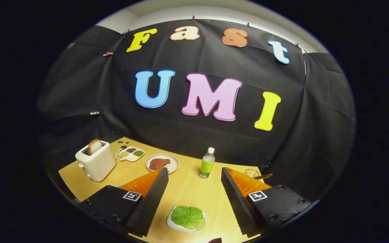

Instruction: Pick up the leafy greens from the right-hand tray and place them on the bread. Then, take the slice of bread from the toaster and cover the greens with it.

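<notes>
Toward the wooden tabletop's (187, 189) far left corner, a browned bread slice (95, 146) is seen upright in a white toaster (96, 163), long axis vertical; stiff, light, best pinched at its top edge. The gripper (194, 199) is held open, empty. Between its fingers, near the front edge, soft crinkled green leaves (188, 217) lie flat on what seems a white slice; their rim should be nipped gently.

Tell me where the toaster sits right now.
The toaster stands beyond the open gripper's left finger, at the wooden table's far left, a bread slice in its slot, beside the condiment tray.
</notes>
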The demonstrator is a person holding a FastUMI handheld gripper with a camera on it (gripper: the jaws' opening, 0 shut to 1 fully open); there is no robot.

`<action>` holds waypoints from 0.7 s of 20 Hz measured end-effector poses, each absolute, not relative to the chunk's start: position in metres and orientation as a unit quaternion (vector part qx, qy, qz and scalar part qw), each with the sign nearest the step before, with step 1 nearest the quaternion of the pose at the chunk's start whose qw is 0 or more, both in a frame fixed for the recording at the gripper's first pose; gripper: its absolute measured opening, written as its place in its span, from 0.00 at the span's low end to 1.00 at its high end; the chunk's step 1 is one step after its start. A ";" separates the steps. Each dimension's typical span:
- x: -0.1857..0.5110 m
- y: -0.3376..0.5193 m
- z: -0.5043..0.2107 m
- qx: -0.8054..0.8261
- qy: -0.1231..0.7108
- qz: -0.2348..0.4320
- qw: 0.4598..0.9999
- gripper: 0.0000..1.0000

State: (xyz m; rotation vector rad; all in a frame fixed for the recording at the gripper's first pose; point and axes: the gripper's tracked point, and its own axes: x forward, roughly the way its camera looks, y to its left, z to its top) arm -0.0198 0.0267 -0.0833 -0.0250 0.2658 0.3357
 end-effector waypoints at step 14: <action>-0.057 0.031 -0.191 -0.068 0.308 0.293 0.902 0.97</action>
